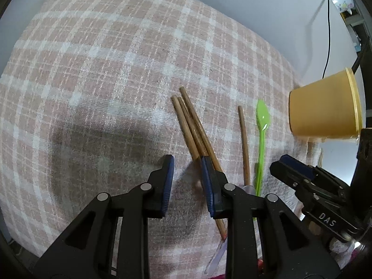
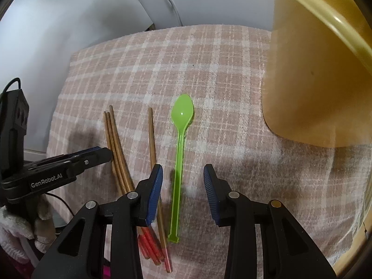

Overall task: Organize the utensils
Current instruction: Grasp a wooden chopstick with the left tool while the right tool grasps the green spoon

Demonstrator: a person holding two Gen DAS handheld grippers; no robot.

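The green spoon [image 2: 181, 153] is my landmark here. It lies flat on a bench covered with a pink checked cloth [image 2: 209, 69], its bowl pointing away from the person and its handle end toward them.

The right tool [image 2: 183, 181] hangs just above the handle of the spoon. Its two blue pads stand apart, one on each side of the handle, and neither pad touches it. Nothing is clamped.

Just left of the spoon lies a single chopstick [image 2: 152, 144], almost parallel to it. Further left of the spoon lies a bundle of three chopsticks [image 2: 115, 148], pressed close together. Their near ends, beside the end of the spoon's handle, are red.

The left tool [image 1: 187, 167] hovers over the near part of this bundle, on the side far from the spoon. Its pads are also apart, with only cloth between them. The pad nearer the spoon stands in front of the bundle; if it touches the sticks I cannot tell.

To the right of the spoon stands a yellow plastic cup [image 1: 323, 109], close to the edge of the cloth. Behind everything is a pale wall with a thin cable [image 1: 329, 34] hanging down.
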